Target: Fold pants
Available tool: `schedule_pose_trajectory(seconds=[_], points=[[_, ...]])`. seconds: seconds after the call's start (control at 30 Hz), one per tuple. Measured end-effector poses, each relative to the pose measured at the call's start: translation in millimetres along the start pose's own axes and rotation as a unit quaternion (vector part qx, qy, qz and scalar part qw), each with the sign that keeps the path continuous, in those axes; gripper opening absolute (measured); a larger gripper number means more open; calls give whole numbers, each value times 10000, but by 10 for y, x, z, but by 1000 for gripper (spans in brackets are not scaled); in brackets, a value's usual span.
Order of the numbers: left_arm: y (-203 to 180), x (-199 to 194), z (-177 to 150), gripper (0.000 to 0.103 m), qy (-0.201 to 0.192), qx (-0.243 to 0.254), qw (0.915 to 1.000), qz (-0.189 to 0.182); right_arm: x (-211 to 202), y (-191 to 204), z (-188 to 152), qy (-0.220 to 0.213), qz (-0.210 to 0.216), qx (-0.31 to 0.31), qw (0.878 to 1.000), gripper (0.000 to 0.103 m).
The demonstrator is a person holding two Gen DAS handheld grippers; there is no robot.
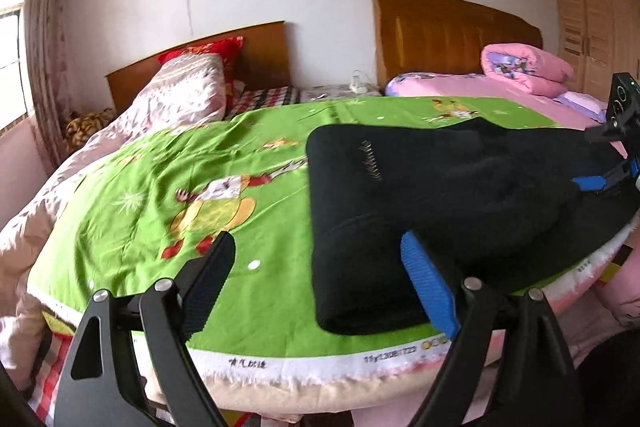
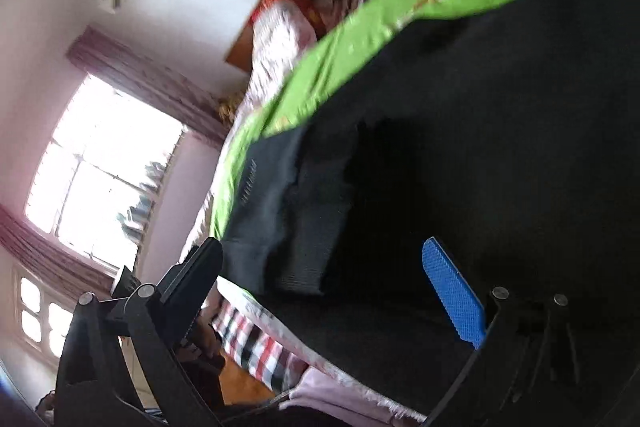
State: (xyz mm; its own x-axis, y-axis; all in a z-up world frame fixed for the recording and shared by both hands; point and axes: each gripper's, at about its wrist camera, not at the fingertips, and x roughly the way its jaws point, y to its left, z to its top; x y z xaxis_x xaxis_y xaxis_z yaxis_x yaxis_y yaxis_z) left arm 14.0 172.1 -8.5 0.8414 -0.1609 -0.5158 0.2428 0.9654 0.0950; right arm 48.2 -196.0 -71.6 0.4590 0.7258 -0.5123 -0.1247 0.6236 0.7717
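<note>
Black pants (image 1: 440, 195) lie folded in a thick stack on the green cartoon sheet (image 1: 168, 163), toward the bed's right side. My left gripper (image 1: 320, 283) stands open at the near edge. Its blue-padded finger (image 1: 430, 287) is over the stack's near left corner, and its black finger (image 1: 212, 279) is over bare sheet. My right gripper (image 1: 612, 175) shows at the far right edge, at the pants' right end. In the tilted, blurred right wrist view, the right gripper (image 2: 320, 287) is open wide, low over the pants (image 2: 480, 147), and nothing is pinched.
Two beds with wooden headboards (image 1: 452, 27) stand side by side. A pink folded quilt (image 1: 524, 67) lies at the back right, a floral quilt (image 1: 180, 95) and red pillow at the back left. A window (image 2: 104, 171) is on the left wall. A wardrobe (image 1: 592, 23) stands at the right.
</note>
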Motion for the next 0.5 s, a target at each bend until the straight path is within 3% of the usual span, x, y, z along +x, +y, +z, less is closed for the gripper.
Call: schedule_pose_trajectory(seconds=[0.17,0.33,0.4,0.47,0.5], points=[[-29,46,-91,86,40,-16,10000,-85,432,249,38,1015,-95,-366,9941,99],[39,61,-146,87,31,-198,9996,-189,576,286,138,1182,450,-217,9917,97],[64,28,-160,88,3,-178,9996,-206,586,264,160,923,506,-151,9943,88],[83,-24,-180,89,-6,-146,9997,-204,637,203,158,705,480,-48,9963,60],[95,-45,-195,89,14,-122,9997,-199,642,168,146,608,507,-20,9969,57]])
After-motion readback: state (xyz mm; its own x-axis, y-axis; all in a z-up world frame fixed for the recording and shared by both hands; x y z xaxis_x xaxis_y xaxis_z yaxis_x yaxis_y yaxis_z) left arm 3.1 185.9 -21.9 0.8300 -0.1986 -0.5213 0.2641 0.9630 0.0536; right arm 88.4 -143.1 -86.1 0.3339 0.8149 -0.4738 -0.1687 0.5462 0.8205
